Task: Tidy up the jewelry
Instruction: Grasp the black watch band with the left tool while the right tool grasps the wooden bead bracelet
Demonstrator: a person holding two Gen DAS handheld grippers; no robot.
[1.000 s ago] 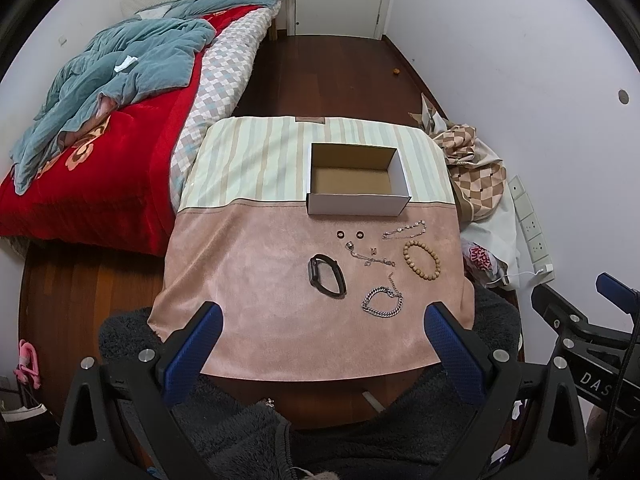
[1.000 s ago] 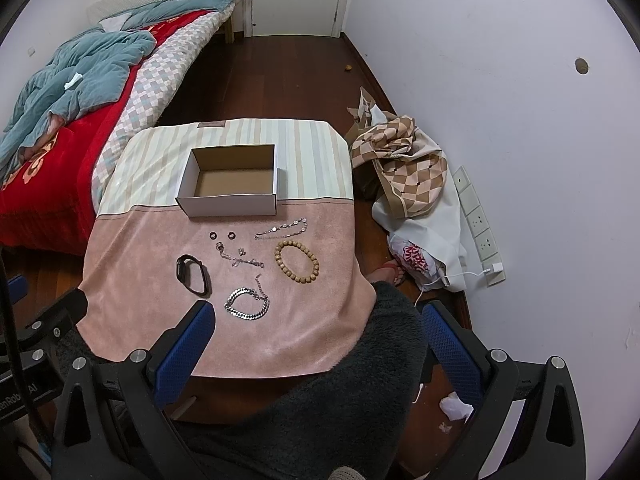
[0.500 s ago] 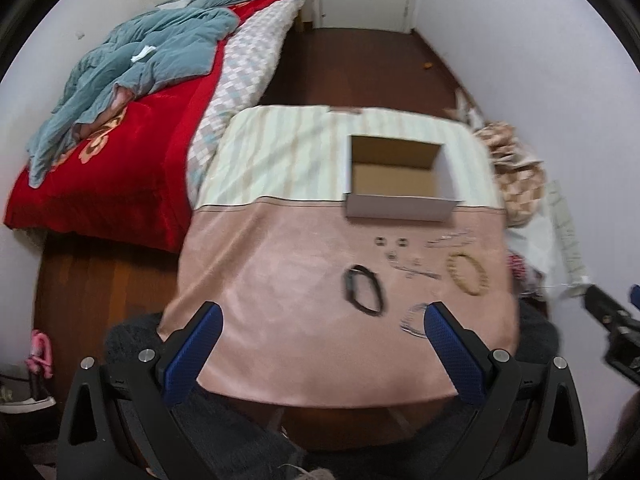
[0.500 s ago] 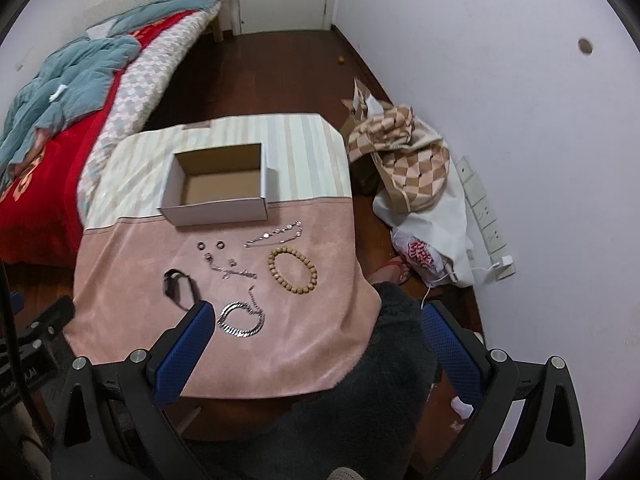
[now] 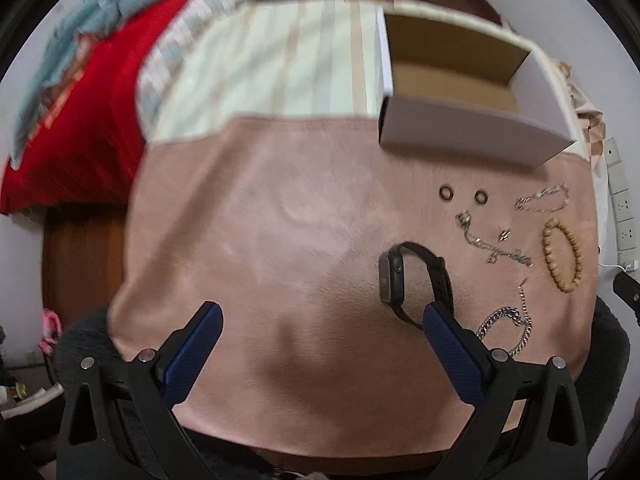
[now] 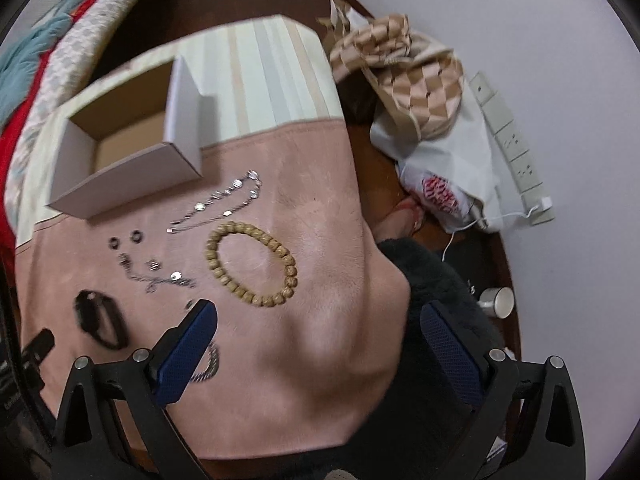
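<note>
An open white cardboard box (image 5: 472, 140) (image 6: 120, 172) stands at the back of the pink cloth-covered table (image 5: 280, 240). In front of it lie a black wristband (image 5: 416, 276) (image 6: 98, 320), two small dark rings (image 5: 446, 193), thin silver chains (image 5: 494, 246) (image 6: 224, 200), a wooden bead bracelet (image 5: 562, 254) (image 6: 252, 264) and a chunky silver chain (image 5: 508, 328). My left gripper (image 5: 320, 312) is open and empty, its right finger beside the wristband. My right gripper (image 6: 318, 312) is open and empty, just in front of the bead bracelet.
A bed with red and teal covers (image 5: 80, 80) is to the left. A checkered bag (image 6: 404, 64), white bag and wall sockets (image 6: 512, 144) are to the right on the floor. A white mug (image 6: 500, 302) stands by dark fleece clothing (image 6: 436, 280).
Both grippers have moved forward and down toward the table, so the jewelry looks much larger. The left one has closed in on the wristband, the right one on the bead bracelet. Both stay open.
</note>
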